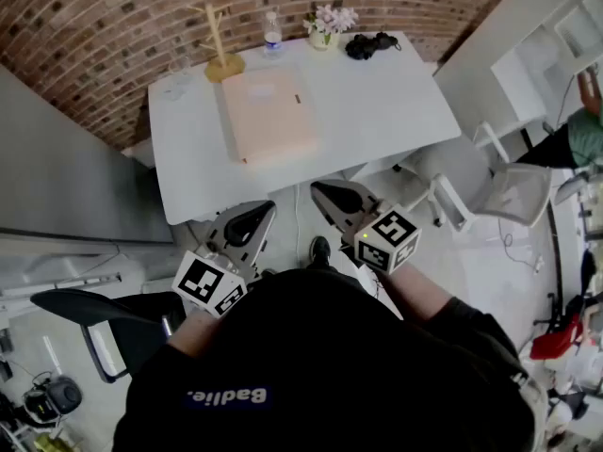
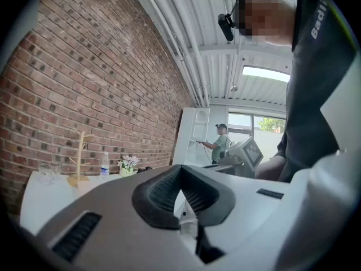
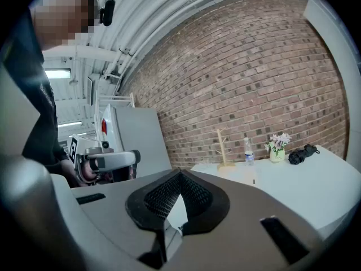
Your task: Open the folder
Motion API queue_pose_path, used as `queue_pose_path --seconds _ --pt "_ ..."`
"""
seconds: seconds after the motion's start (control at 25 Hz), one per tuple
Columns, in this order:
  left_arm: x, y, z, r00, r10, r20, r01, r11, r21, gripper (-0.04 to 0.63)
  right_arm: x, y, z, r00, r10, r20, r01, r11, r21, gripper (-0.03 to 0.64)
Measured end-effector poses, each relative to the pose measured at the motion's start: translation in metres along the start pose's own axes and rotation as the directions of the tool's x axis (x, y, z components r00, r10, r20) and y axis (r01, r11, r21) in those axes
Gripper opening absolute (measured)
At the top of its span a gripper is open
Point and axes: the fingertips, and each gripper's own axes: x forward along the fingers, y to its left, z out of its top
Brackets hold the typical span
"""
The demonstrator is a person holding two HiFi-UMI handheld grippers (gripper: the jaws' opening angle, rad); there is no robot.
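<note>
Brick wall [image 1: 113, 26], rough and red-brown, curves behind a white rectangular surface [image 1: 386, 111]. On the surface lies the folder [image 1: 268, 116], a flat, matte, peach rectangle, shut, with a small dark mark near its right edge. Just beyond the folder's far left corner stands a wooden peg stand [image 1: 221, 43] on a round base. Further right of the folder, along the far edge, come a clear bottle [image 1: 272, 34], a pot [image 1: 323, 40] holding pale flowers [image 1: 332, 17], and a lumpy black bundle [image 1: 370, 44]. Left of the folder stand clear glasses [image 1: 174, 85]. Both tools hang off the surface on the folder's near side, well apart from it. The left tool [image 1: 247, 222] has its ribbed black pads [image 2: 163, 193] pressed together on nothing, and so has the right tool [image 1: 337, 199]. A white mesh chair [image 1: 513, 194] stands right of the folder, past the surface's corner.
</note>
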Motion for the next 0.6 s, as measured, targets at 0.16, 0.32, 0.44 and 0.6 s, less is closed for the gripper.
queue_pose_path --seconds 0.16,0.32,0.44,0.6 --pt "0.002 -0.003 0.001 1.0 0.0 0.003 0.0 1.0 -0.001 0.002 -0.002 0.001 -0.001 1.0 0.003 -0.014 -0.003 1.0 -0.004 0.028" --pt "0.002 -0.007 0.002 1.0 -0.002 0.009 0.002 1.0 0.005 0.002 -0.006 0.003 -0.001 1.0 0.007 -0.006 -0.007 1.0 -0.012 0.028" --pt "0.002 -0.01 0.001 1.0 -0.003 0.01 0.003 1.0 0.002 0.002 -0.01 0.001 -0.003 1.0 -0.003 -0.011 0.003 1.0 -0.006 0.028" --pt "-0.001 -0.011 0.0 1.0 -0.008 0.013 0.008 1.0 0.004 0.002 -0.009 0.006 -0.003 1.0 -0.006 -0.004 0.006 1.0 -0.014 0.028"
